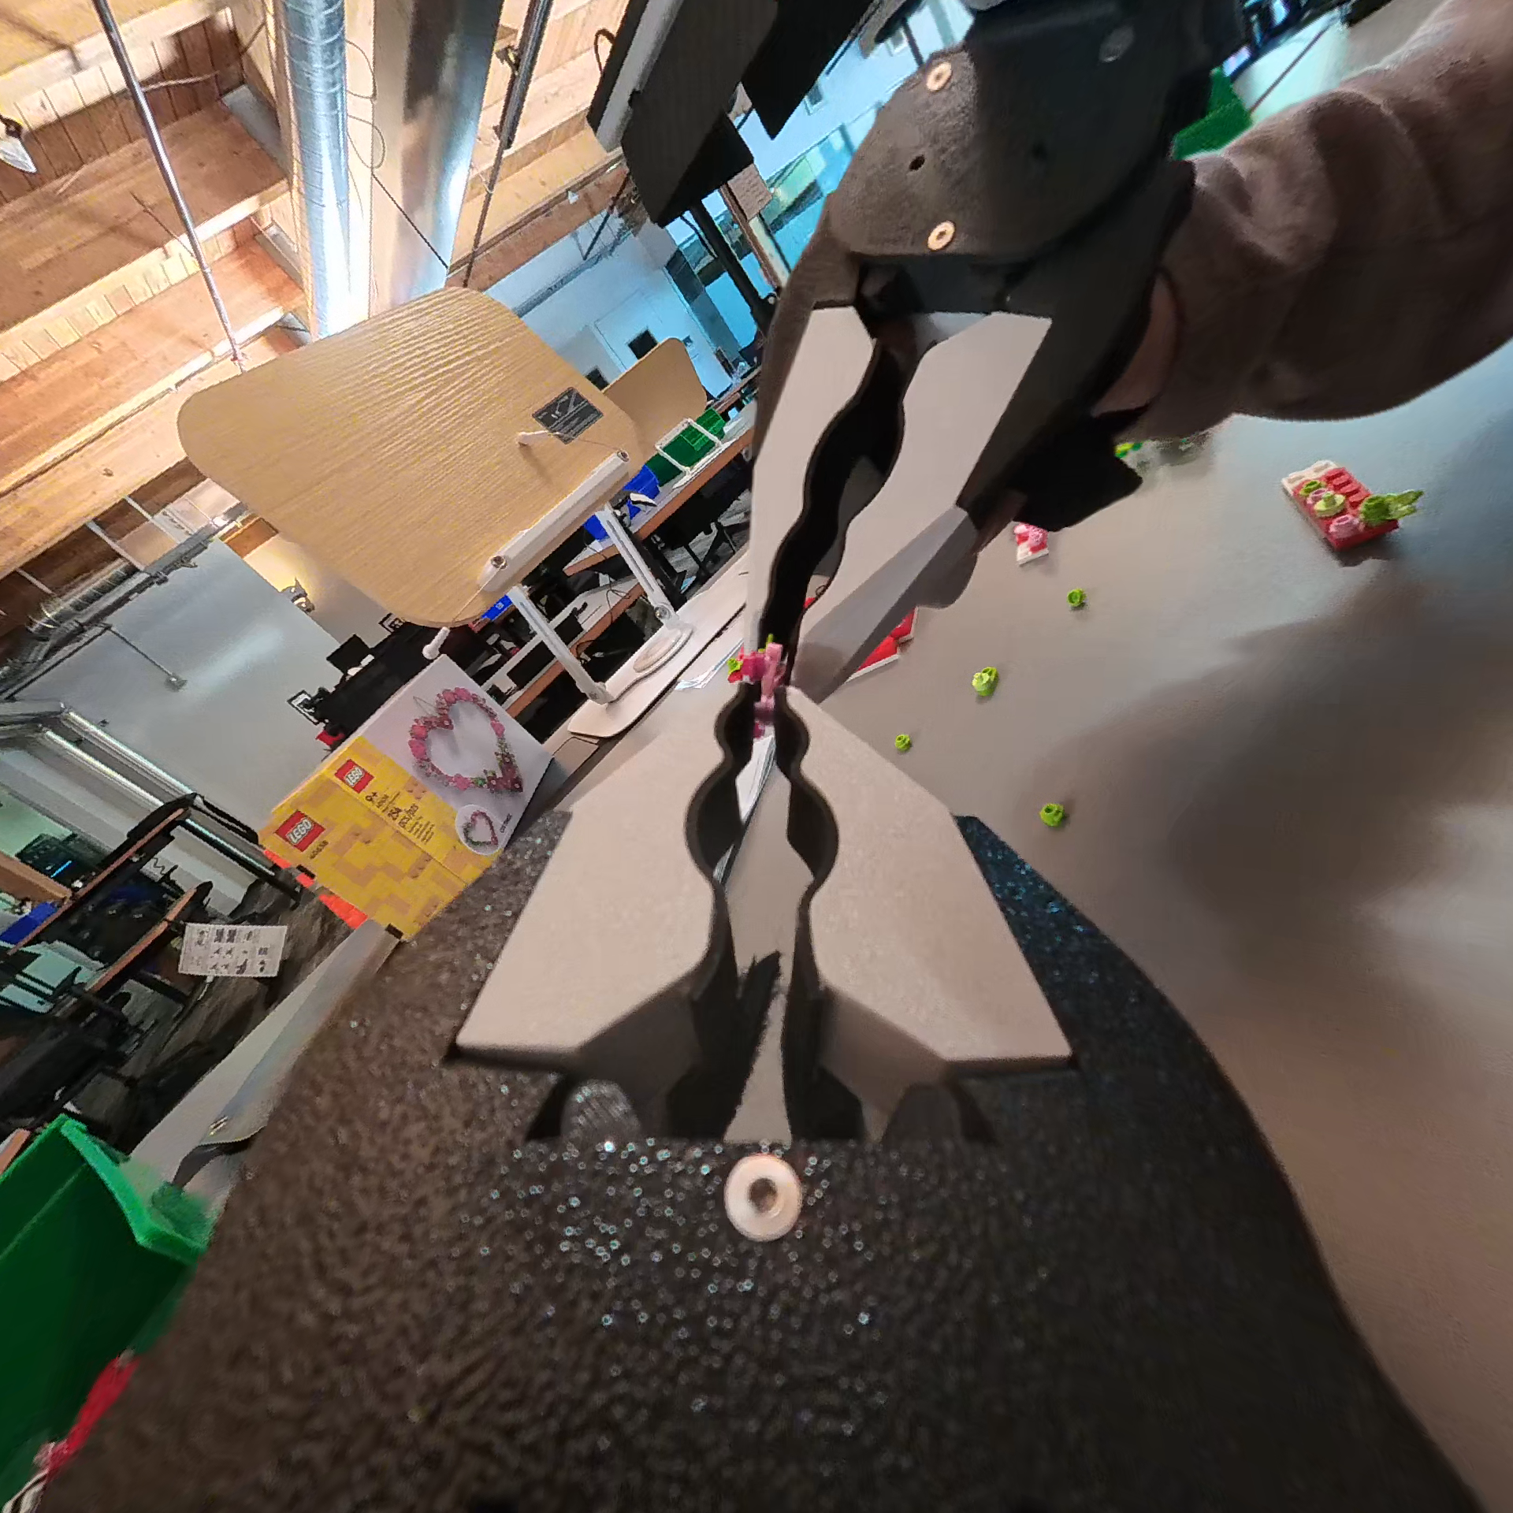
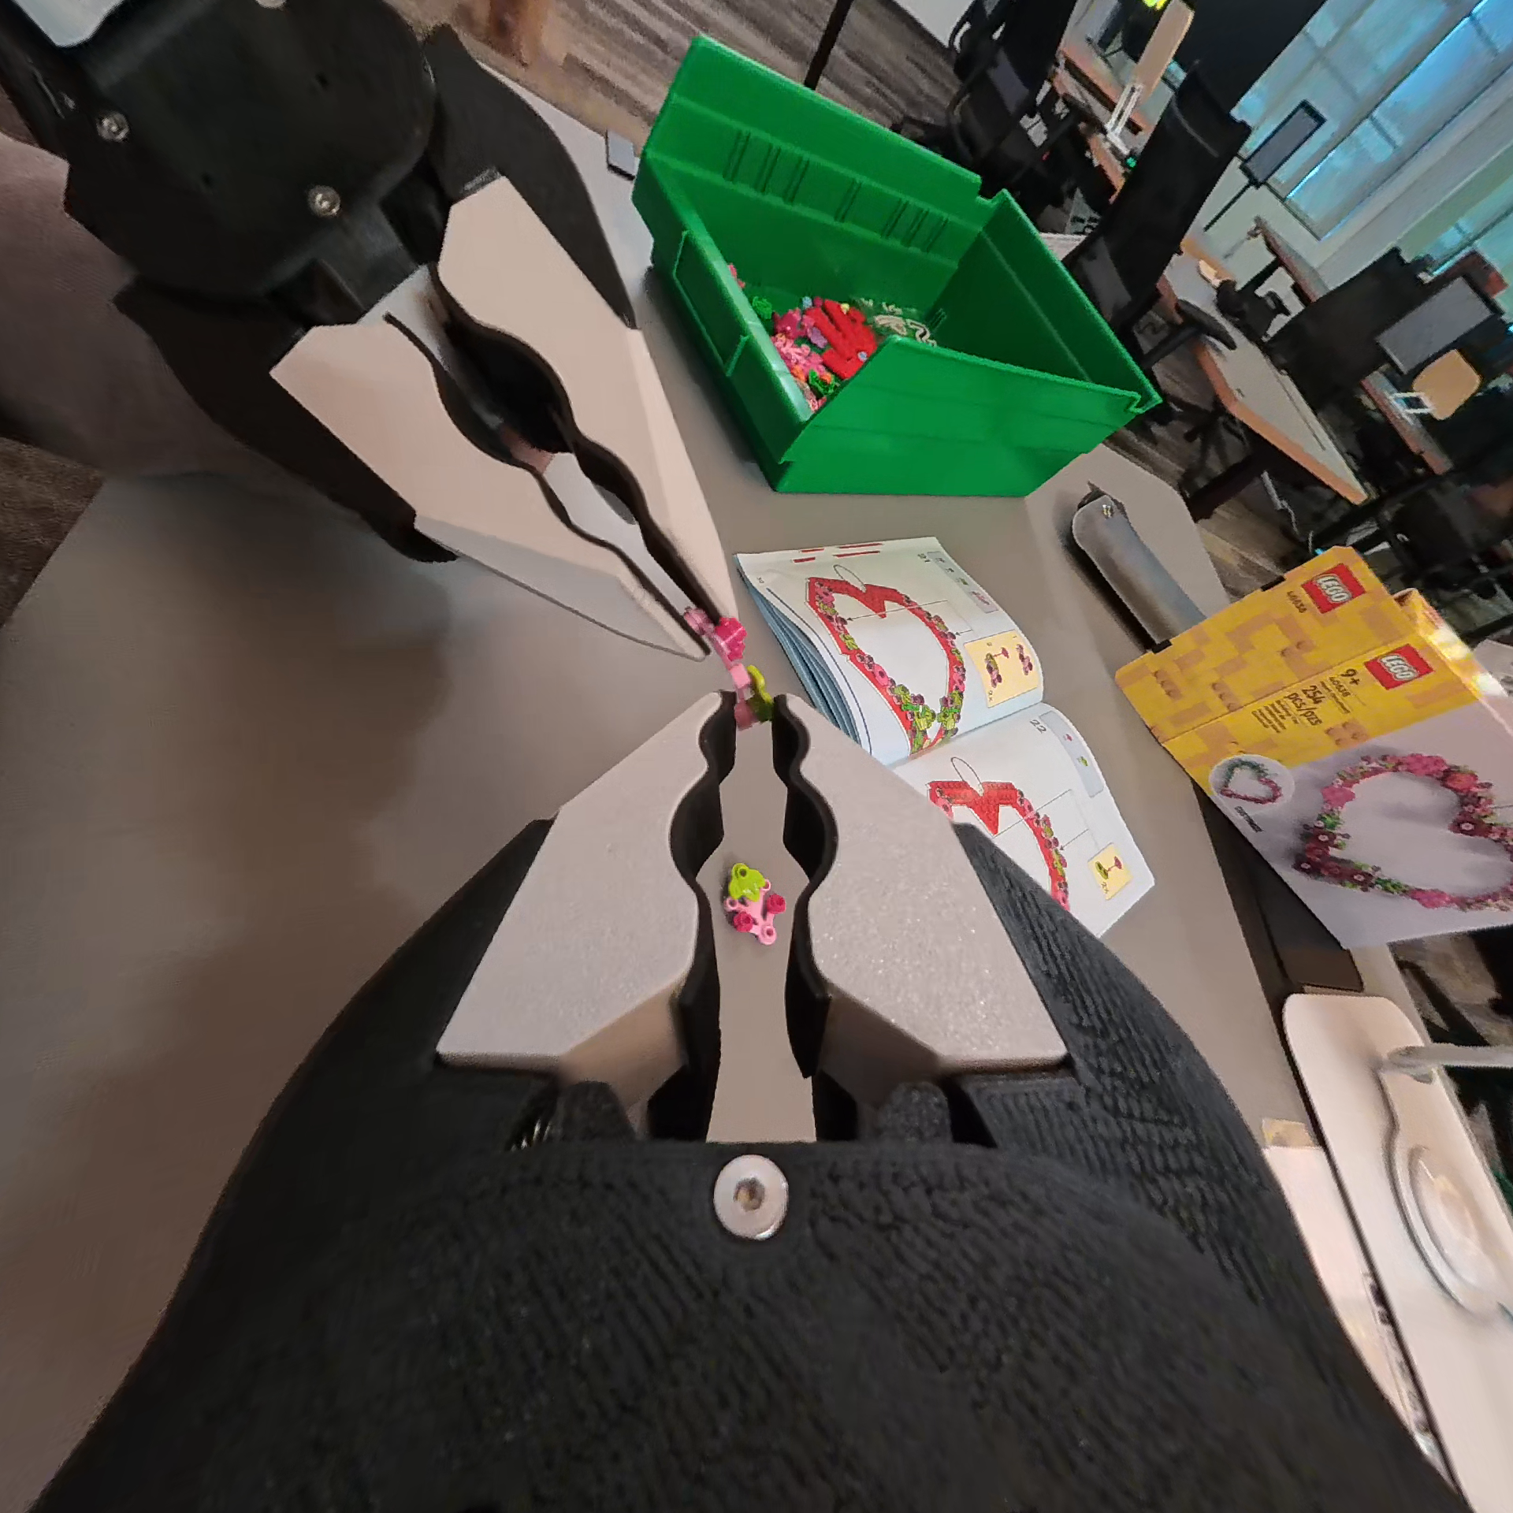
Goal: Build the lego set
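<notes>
Both grippers meet tip to tip above the grey table point(image 2: 246, 737). My left gripper point(image 1: 765, 706) is shut on a small pink flower piece point(image 1: 761, 667); in the right wrist view it point(image 2: 711, 637) comes in from the upper left and holds the magenta flower end point(image 2: 727, 634). My right gripper point(image 2: 747, 702) is shut on the light pink end with a lime leaf point(image 2: 755, 692); it also shows in the left wrist view point(image 1: 778, 647). The two ends touch. Another small pink and lime assembly point(image 2: 753, 905) lies on the table under my right fingers.
A green bin point(image 2: 941, 426) of loose bricks stands at the back, an open instruction booklet point(image 2: 917, 655) beside the grippers, and a yellow box point(image 2: 1310, 679) to the right. A red plate with flowers point(image 1: 1343, 508) and scattered lime studs point(image 1: 985, 679) lie on the table. The tips of both grippers are at nearly the same place.
</notes>
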The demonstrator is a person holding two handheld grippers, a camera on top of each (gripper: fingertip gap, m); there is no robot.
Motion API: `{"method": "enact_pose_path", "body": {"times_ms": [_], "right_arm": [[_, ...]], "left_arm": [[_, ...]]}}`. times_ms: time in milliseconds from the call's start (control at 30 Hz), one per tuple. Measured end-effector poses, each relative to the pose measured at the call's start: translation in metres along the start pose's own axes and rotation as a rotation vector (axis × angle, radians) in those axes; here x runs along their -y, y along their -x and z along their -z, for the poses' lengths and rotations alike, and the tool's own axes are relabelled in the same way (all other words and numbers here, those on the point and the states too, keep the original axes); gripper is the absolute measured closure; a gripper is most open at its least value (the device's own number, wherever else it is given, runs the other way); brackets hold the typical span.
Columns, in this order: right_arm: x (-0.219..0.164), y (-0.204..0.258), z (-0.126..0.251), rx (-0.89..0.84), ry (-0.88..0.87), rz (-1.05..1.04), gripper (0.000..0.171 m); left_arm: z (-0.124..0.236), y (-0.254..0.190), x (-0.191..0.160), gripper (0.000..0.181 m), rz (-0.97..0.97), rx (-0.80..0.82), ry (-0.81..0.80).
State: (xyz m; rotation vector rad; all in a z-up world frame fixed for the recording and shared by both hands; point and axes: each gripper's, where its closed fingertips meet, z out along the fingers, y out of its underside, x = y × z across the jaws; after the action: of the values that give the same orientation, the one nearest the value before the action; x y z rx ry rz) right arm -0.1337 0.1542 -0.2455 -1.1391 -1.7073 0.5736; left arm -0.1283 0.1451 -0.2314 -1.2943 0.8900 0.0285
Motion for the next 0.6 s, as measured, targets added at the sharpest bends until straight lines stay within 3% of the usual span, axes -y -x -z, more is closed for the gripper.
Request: {"method": "enact_pose_path", "body": {"times_ms": [200, 600], "right_arm": [[0.0024, -0.0017, 0.0011, -0.062, -0.009, 0.033, 0.164], [0.0054, -0.0039, -0.0033, -0.095, -0.081, -0.189, 0.163]], "left_arm": [[0.0006, 0.0022, 0.0022, 0.179, 0.035, 0.001, -0.02], [0.0022, 0.0059, 0.0013, 0.179, 0.018, 0.031, -0.02]]}}
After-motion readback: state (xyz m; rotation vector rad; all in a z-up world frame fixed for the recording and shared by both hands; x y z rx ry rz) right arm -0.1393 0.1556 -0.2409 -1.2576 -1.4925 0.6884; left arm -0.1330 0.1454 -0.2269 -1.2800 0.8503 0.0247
